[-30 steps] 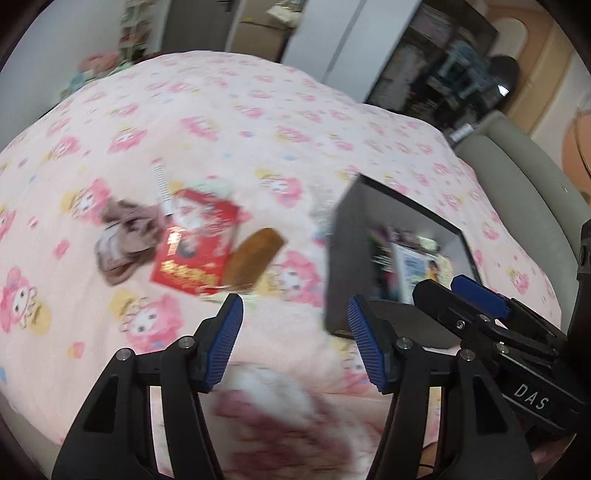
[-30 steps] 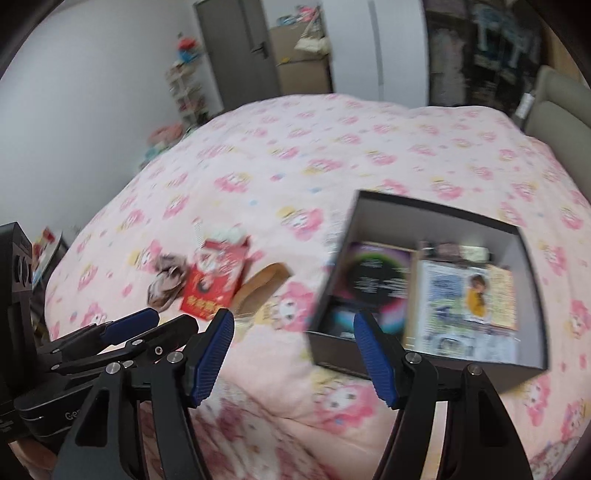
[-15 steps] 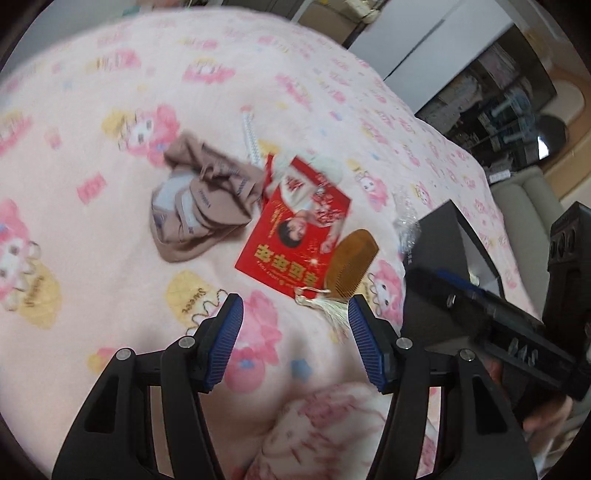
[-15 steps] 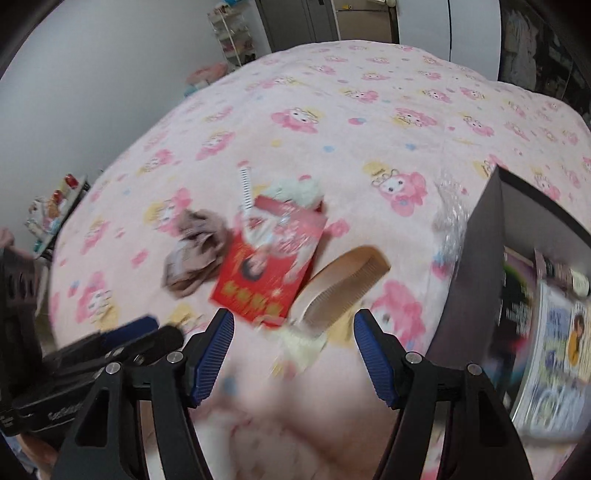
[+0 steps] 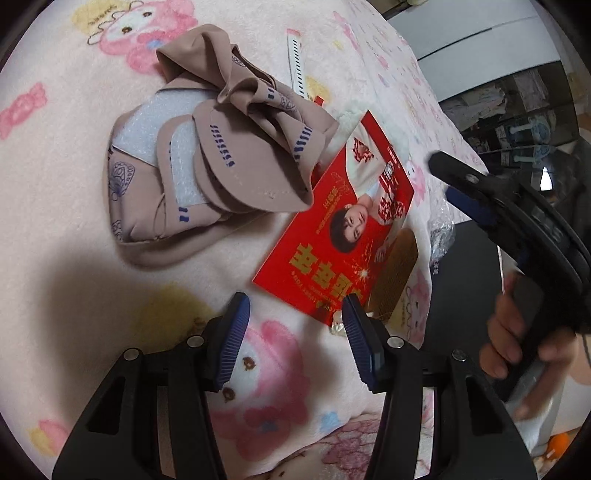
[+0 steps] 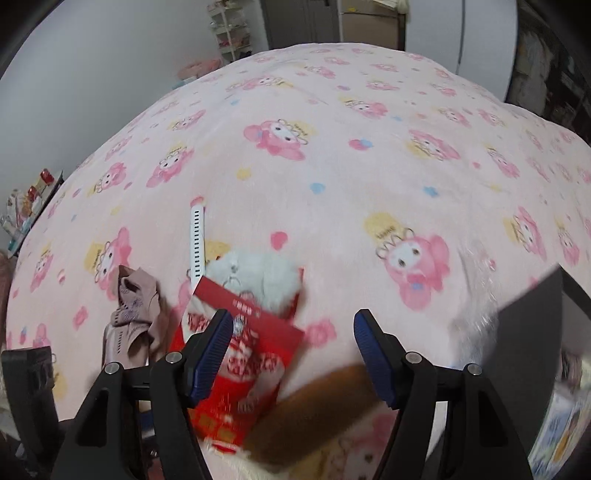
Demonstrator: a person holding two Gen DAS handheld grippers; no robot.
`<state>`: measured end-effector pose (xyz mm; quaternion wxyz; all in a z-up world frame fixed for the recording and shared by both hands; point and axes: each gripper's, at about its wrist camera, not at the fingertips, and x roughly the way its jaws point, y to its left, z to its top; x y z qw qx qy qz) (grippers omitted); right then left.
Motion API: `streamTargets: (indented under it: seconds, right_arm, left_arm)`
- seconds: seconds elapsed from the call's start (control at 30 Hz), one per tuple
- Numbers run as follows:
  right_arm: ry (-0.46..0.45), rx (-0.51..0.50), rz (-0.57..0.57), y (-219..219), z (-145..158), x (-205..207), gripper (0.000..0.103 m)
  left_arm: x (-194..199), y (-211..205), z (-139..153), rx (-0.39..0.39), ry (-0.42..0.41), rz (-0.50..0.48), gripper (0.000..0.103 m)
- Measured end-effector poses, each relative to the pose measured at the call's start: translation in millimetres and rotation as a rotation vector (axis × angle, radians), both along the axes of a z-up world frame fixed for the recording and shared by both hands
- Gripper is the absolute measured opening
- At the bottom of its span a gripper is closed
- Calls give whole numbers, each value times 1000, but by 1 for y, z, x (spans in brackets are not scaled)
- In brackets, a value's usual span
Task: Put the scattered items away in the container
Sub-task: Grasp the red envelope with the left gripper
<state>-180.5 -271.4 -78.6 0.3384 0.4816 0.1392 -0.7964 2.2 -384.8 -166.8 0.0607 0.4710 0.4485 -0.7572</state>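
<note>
A red printed card (image 5: 343, 236) lies on the pink blanket, also in the right wrist view (image 6: 243, 369). A crumpled beige cloth (image 5: 207, 155) lies left of it (image 6: 129, 328). A brown wooden comb (image 5: 393, 273) lies at the card's right edge (image 6: 314, 410). A white strap (image 5: 297, 59) and a white fluffy thing (image 6: 258, 273) lie beyond. The black box (image 6: 528, 325) stands to the right. My left gripper (image 5: 295, 343) is open and empty just short of the card's near corner. My right gripper (image 6: 291, 354) is open and empty above the card and comb.
The bed's pink cartoon blanket (image 6: 332, 147) fills both views. Crinkled clear plastic (image 5: 441, 229) lies by the box wall. Shelves (image 6: 229, 29) and a door stand beyond the bed. The other gripper and the hand holding it (image 5: 517, 332) show at the right of the left wrist view.
Both grippers have moved left, away from the box, and dropped close over the cloth, card and comb. Both stay open. The items have not moved.
</note>
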Motion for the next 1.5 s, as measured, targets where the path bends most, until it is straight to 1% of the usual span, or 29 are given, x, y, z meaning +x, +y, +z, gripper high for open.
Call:
streamTargets:
  seconds: [0.07,0.1,0.13,0.2,0.23,0.33,0.43,0.5,0.57,0.63,0.7,0.77,0.87,0.93,1.0,1.07,1.1,1.2,1.27,1.33,1.37,1.43,1.47,1.5]
  right_arm:
    - [-41,27,26,-10,-13,-6,66]
    - [-64,30,36,-12,-18,-7,66]
    - [-96,29,52,-13,-24,-6,66]
    - [-176,16,74,-11,-34,-3,66]
    - [-201,7,80,-9,-36,0,64]
    - [-253,-37,124,-2,-34,19,60]
    - [-294,-66,163,6,-25,40,59]
    - [-283,-57,164,11,-20,48,60]
    - [-218,-43,129,16,-13,46,60]
    - [-144,-27,75,18,-7,33,60]
    - [-117,-8,22,17,-6,15,60]
    - [-115,-21,10,12,-7,2,60]
    - [-140,-74,2,3,-17,-15,60]
    - [-163,-85,-10,-3,-25,-19,60]
    - [-217,-89,19,-6,-34,-18,60]
    - [-256,-93,47,-4,-38,-10,60]
    - [-259,-94,60,-3,-38,-5,60]
    - [-205,-86,54,6,-30,13,56]
    - [-215,-95,61,14,-27,23,56]
    - [-264,-98,74,23,-27,33,56]
    - [-299,-90,80,26,-31,37,56]
    - [-374,-83,77,32,-41,44,56]
    - [-390,-86,68,34,-44,46,56]
    - [-383,-88,62,35,-45,47,56]
  left_arm:
    - [-2,-1,0,0,-13,18,46]
    - [-1,-2,0,-6,-15,24,42]
    - [-2,-2,3,-12,-10,30,40]
    - [-3,-5,7,-10,8,45,39]
    - [-3,-8,8,-11,17,48,39]
    - [-4,-14,19,-40,43,65,39]
    - [-1,-22,27,-66,48,92,39]
    - [4,-25,27,-74,39,107,40]
    - [10,-23,24,-71,21,106,42]
    - [13,-19,18,-53,7,92,42]
    - [14,-15,10,-36,-2,74,43]
    - [11,-13,4,-39,-10,64,43]
    - [6,-14,0,-37,-5,76,43]
    - [0,-14,-1,-38,1,89,43]
    - [-2,-14,0,-52,-1,89,43]
    - [-2,-13,3,-70,5,78,40]
    - [-2,-12,6,-75,12,78,40]
    - [-1,-19,16,-88,31,93,40]
    - [0,-23,23,-112,38,108,41]
    - [2,-27,26,-130,39,113,41]
    - [2,-29,24,-128,31,115,44]
    - [2,-29,18,-123,-5,110,44]
    - [3,-28,16,-127,-15,110,45]
    - [5,-28,15,-129,-18,111,45]
